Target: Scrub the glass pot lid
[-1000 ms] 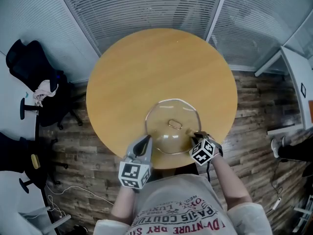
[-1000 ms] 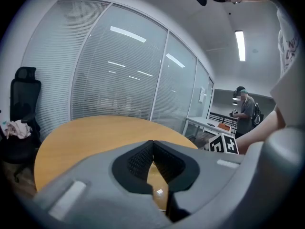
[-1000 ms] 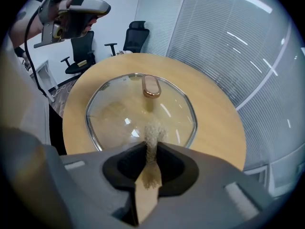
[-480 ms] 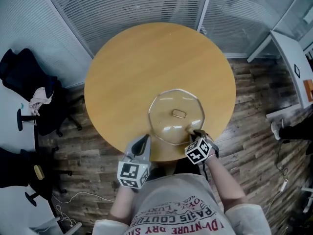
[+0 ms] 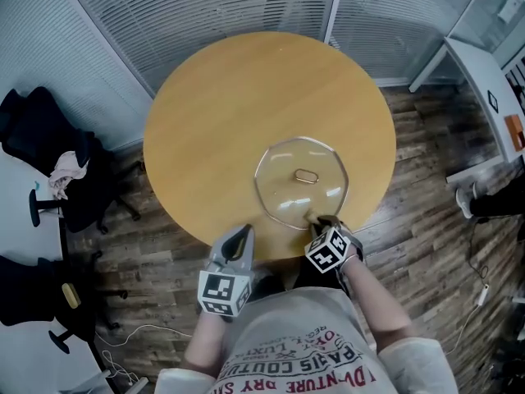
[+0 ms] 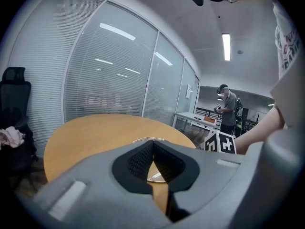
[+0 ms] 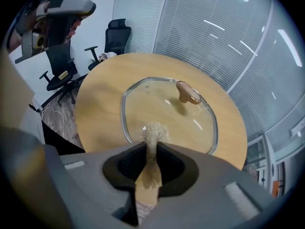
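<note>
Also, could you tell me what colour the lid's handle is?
Coppery brown handle; clearest in right gripper view.

Cool, even ceiling light; a strip lamp (image 6: 226, 46) glares high above the left tongs (image 6: 152, 146). Fisheye edges bend and darken; close-up parts blur.

Round wooden table (image 5: 221, 113), light tan top, stands on a dark plank floor (image 5: 426, 220). One item lies on it: the glass lid (image 5: 283, 197), flat with its metal rim down on the wood and its oval bronze-coloured handle (image 5: 306, 176) up, in the near-right part of the top, close to the edge by the person but fully on the table. The floor also carries black office chairs (image 5: 49, 150) to the left, well apart from the table, and a white desk (image 5: 484, 60) at the upper right.
</note>
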Tool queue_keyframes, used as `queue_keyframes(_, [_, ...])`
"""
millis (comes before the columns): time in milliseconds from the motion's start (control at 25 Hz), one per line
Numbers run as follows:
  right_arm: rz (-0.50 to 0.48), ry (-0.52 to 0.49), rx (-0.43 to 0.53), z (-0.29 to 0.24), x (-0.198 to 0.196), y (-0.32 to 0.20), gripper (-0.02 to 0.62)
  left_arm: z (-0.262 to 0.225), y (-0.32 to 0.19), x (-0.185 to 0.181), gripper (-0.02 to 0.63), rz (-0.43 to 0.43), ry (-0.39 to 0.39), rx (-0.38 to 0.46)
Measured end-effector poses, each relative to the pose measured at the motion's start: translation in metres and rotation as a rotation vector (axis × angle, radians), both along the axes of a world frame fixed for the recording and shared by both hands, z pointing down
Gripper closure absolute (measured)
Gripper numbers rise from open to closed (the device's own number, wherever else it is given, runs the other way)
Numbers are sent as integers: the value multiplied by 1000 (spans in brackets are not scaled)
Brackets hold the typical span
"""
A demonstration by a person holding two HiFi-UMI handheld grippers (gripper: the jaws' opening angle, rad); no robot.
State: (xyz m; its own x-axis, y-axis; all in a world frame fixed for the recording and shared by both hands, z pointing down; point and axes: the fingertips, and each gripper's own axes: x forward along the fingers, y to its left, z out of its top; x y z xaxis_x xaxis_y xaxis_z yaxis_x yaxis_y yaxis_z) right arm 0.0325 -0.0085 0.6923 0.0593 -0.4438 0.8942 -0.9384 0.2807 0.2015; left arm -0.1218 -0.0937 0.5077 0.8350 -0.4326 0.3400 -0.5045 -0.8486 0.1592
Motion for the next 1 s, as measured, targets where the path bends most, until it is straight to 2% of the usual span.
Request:
queue_keyframes(120, [-19,-42,1,-1,-18,-1,529,-1,-3,-10,598,-12,0,-4])
queue_keyframes(280, [-109,-102,10,-7,-46,-5,529,0,-7,-20,598,-31,4,-9])
queue_keyframes(480, [-170,-118,66,-31,-47,-28,529,-6,-19,-25,598,-95,8,4])
queue_keyframes(840, [-215,-93,191,-87,14,-120,529,-18,-40,-31,598,-264,0,20])
queue_keyframes(1000, [-185,-70,189,-91,55,-155,529,-20,-50,-24,598,-338,2,32])
